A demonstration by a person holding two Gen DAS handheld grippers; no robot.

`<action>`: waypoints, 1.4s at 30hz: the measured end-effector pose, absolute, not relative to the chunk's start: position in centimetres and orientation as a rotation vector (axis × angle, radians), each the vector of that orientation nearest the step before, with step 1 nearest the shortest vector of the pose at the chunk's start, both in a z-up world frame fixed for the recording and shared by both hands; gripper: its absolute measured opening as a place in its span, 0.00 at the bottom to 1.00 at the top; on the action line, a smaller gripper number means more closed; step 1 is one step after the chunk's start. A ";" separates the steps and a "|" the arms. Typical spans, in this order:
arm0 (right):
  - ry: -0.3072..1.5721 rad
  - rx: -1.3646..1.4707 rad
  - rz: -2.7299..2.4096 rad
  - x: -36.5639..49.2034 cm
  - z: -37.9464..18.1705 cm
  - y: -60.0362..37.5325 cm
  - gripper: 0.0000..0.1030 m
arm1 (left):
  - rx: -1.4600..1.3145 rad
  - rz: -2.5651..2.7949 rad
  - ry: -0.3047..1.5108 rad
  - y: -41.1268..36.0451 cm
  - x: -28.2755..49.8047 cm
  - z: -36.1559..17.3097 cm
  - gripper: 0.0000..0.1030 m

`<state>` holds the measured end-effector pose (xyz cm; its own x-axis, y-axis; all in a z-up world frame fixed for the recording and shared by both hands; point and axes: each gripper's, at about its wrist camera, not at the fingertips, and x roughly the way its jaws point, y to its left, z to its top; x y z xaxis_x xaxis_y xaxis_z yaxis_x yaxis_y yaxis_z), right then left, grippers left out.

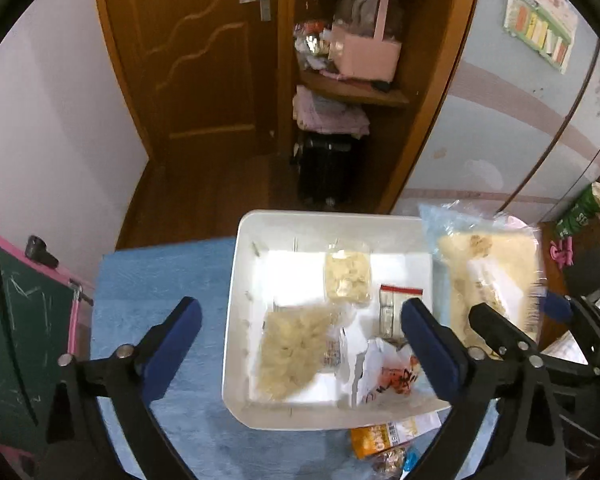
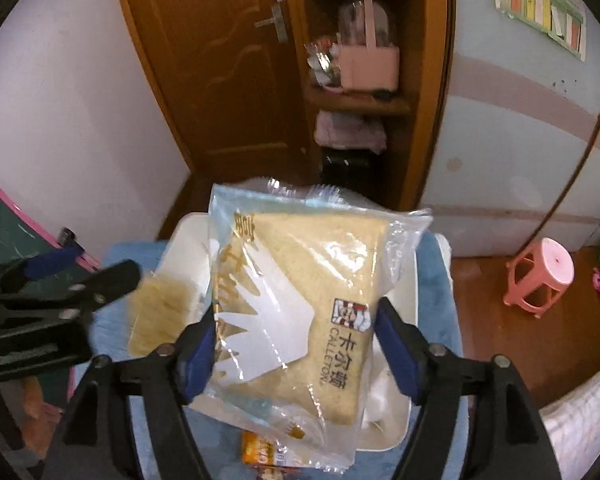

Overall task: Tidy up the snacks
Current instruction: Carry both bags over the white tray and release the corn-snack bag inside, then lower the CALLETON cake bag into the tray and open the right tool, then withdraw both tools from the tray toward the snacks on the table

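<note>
The white bin [image 1: 236, 280] sat on a blue mat [image 1: 148, 280], and that's my landmark for everything here. The left gripper [image 1: 300, 332] was spread wide with nothing between its fingers, hovering over the bin's near left part. Inside the bin were a big clear bag of pale chips [image 1: 292, 352] at the near left, a smaller bag of the same stuff [image 1: 347, 277] toward the middle, a little red-topped pouch [image 1: 394, 307] right of that, and a torn white wrapper [image 1: 388, 376] at the near right. Just outside the near rim lay an orange packet [image 1: 374, 442]. The right gripper [image 2: 294, 344] was above the bin's right side with a bread pack [image 2: 300, 292] between its fingers; the left pad looked to be against the wrapper, the right one seemed just clear of it, so I couldn't tell if it was really gripped.
</note>
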<state>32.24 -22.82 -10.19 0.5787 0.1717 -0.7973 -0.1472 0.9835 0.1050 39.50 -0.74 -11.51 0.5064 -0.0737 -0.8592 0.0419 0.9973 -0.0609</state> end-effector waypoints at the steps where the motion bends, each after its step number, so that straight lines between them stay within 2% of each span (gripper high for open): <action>1: 0.920 0.009 0.170 32.1 -10.3 -22.7 0.82 | -0.047 -0.069 1.049 -0.6 39.5 -11.8 0.99; 2: 0.894 0.001 0.162 31.9 -10.1 -22.7 0.90 | -0.070 -0.066 1.055 -0.3 39.5 -12.0 0.99; 4: 0.859 -0.004 0.166 31.5 -9.6 -22.6 0.98 | -0.092 -0.048 1.054 0.1 39.5 -12.1 0.99; 24: 0.832 0.047 0.191 25.6 -7.5 -21.2 0.98 | -0.036 -0.029 0.968 2.5 31.9 -9.3 0.99; 36: 0.815 0.075 0.160 17.4 -5.5 -21.6 0.98 | -0.030 -0.070 0.893 4.5 22.9 -6.6 0.99; 42: 0.762 0.023 0.094 12.6 -5.1 -22.6 0.98 | -0.045 -0.115 0.862 5.3 17.6 -7.7 0.99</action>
